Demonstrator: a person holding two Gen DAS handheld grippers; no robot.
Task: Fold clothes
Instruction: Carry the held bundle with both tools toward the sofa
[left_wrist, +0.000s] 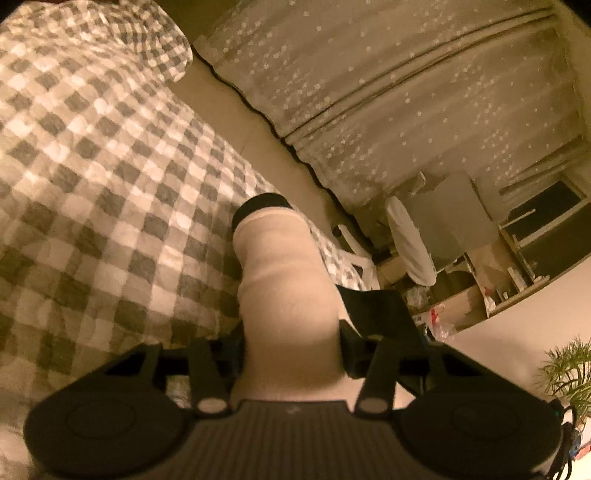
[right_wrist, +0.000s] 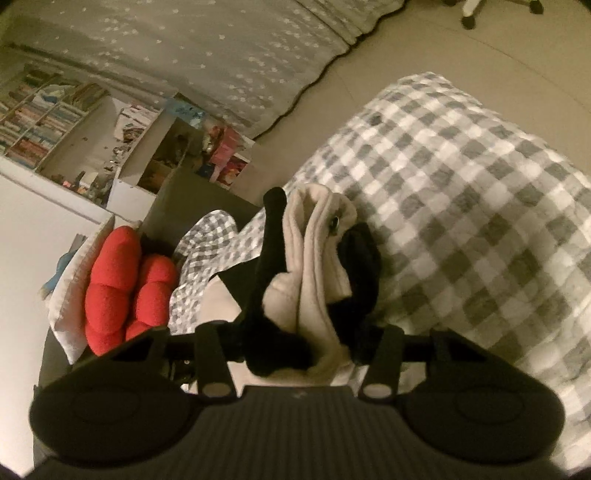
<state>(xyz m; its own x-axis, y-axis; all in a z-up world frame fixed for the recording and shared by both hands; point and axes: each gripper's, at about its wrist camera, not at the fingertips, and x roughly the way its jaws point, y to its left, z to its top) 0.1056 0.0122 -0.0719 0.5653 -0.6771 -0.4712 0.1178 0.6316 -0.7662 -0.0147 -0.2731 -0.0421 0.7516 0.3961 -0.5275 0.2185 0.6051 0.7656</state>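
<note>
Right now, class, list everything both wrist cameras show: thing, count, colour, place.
garment: one, cream with black cuff, gathered in both grippers above the bed
bedcover: one, grey-white check, on the bed
curtain: one, pale with small flowers, reaching the floor
red cushion: one, red, beside the bed
bookshelf: one, white, by the curtain
plant: one, green, lower right corner
left gripper: one, black, shut on garment
right gripper: one, black, shut on garment

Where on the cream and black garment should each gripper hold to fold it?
Probably where they are now. The left gripper pinches a cream tube ending in a black cuff, likely a sleeve. The right gripper pinches the bunched cream and black garment. Both come in over the checked bedcover, so the cloth hangs free.
</note>
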